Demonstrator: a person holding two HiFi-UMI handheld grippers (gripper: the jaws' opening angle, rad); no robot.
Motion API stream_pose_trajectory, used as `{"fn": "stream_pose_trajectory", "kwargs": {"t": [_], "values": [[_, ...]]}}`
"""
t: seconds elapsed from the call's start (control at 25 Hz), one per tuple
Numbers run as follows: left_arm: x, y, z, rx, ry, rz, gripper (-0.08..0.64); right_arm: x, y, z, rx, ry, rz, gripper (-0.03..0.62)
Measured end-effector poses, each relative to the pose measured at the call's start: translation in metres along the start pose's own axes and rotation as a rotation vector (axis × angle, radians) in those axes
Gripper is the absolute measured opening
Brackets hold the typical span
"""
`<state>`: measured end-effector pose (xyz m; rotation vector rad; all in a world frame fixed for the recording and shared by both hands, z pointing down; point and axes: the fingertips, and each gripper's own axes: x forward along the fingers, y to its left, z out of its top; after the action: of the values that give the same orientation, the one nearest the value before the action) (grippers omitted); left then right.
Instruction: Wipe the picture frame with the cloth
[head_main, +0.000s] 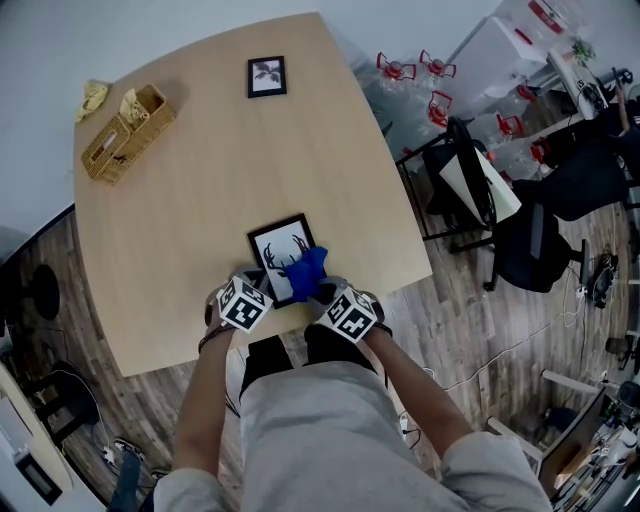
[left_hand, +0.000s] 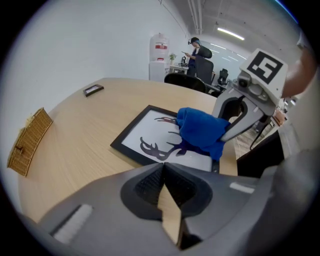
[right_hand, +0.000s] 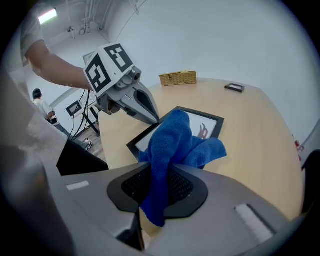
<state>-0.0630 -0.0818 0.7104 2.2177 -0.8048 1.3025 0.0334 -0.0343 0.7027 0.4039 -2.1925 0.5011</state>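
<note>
A basket (head_main: 128, 132) sits in the upper left of the head view, on the table (head_main: 190, 220). Low in the middle, the left gripper (left_hand: 163, 170) has its jaws pressed together with nothing in them, just beside the picture frame (head_main: 272, 247). The blue cloth (head_main: 308, 272) lies on the frame's right side, pinched tight by the right gripper (right_hand: 156, 172).

Head view: looks steeply down from high above, taking in the whole table (head_main: 200, 200). Left gripper view and right gripper view: sit low and close, facing each other across the picture frame (left_hand: 145, 132), near centre in all three.
</note>
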Motion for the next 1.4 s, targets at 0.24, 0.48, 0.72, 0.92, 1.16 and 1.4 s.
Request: {"fn": "stream_pose_trajectory", "kwargs": {"t": [0.24,0.48,0.72,0.92,1.16,1.4], "values": [[-0.001,0.0,0.001,-0.017,0.002,0.023,0.054,-0.016,-0.014,-0.012,-0.011,-0.003,-0.03,0.058],[-0.002,0.001,0.001,-0.07,-0.006,0.053,0.053,-0.029,-0.032,-0.023,0.015,-0.011,-0.082,0.058],[0.0,0.004,0.001,-0.095,-0.03,0.071,0.054,-0.039,-0.061,-0.042,0.094,0.001,-0.157,0.057],[-0.002,0.005,0.002,-0.101,-0.047,0.05,0.052,-0.052,-0.058,-0.025,0.14,-0.062,-0.226,0.058],[-0.045,0.011,0.004,-0.16,-0.182,0.084,0.052,-0.082,-0.047,0.003,0.288,-0.196,-0.34,0.058],[-0.088,-0.008,-0.019,-0.183,-0.248,0.097,0.052,-0.097,-0.013,0.013,0.459,-0.317,-0.428,0.058]]}}
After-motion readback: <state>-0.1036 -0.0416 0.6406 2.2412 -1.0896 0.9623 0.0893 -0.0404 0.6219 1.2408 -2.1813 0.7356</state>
